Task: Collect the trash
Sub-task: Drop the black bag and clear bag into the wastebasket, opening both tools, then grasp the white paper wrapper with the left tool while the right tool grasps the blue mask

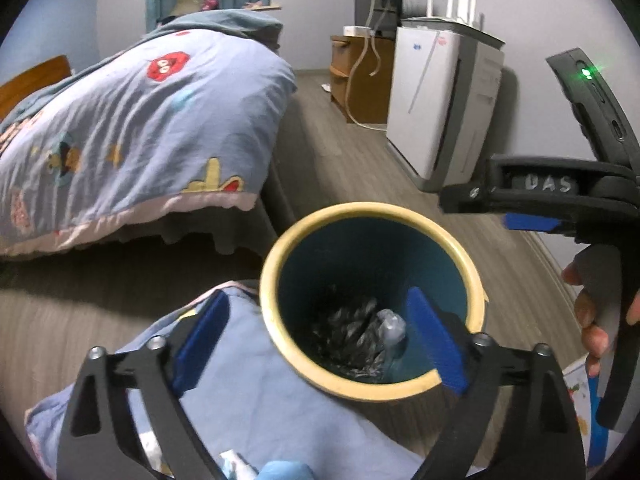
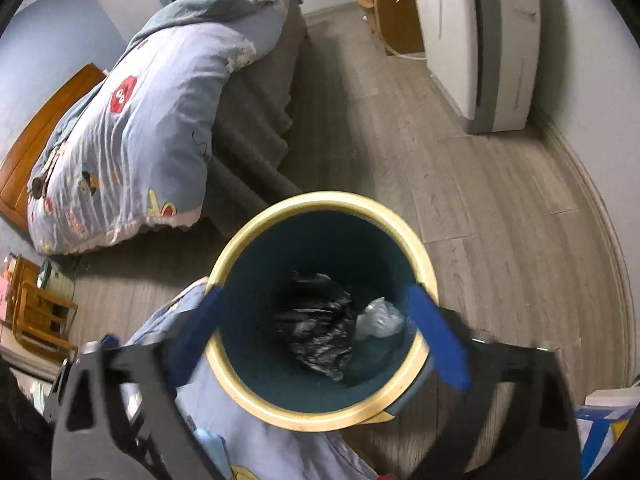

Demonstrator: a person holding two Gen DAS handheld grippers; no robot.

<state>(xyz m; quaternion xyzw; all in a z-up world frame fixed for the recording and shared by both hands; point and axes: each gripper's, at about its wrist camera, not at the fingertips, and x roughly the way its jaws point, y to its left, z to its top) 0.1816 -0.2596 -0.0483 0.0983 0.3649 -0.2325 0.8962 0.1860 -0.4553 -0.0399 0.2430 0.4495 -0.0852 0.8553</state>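
Bedroom floor; bin (image 2: 320, 412) bottom shadowed

Quick count of what's around: one round bin (image 2: 320, 408) with a yellow rim, low in the middle of the frame, and two bits of trash down inside it, one crumpled black bag (image 2: 316, 328) and one clear plastic wad (image 2: 378, 320) right beside it. Two grippers (image 1: 320, 344), each with two blue fingers (image 1: 436, 344). One bed with one cartoon quilt (image 1: 140, 120) on the left, one white appliance (image 1: 436, 96) upper right, one wooden cabinet (image 1: 360, 76) next to it.
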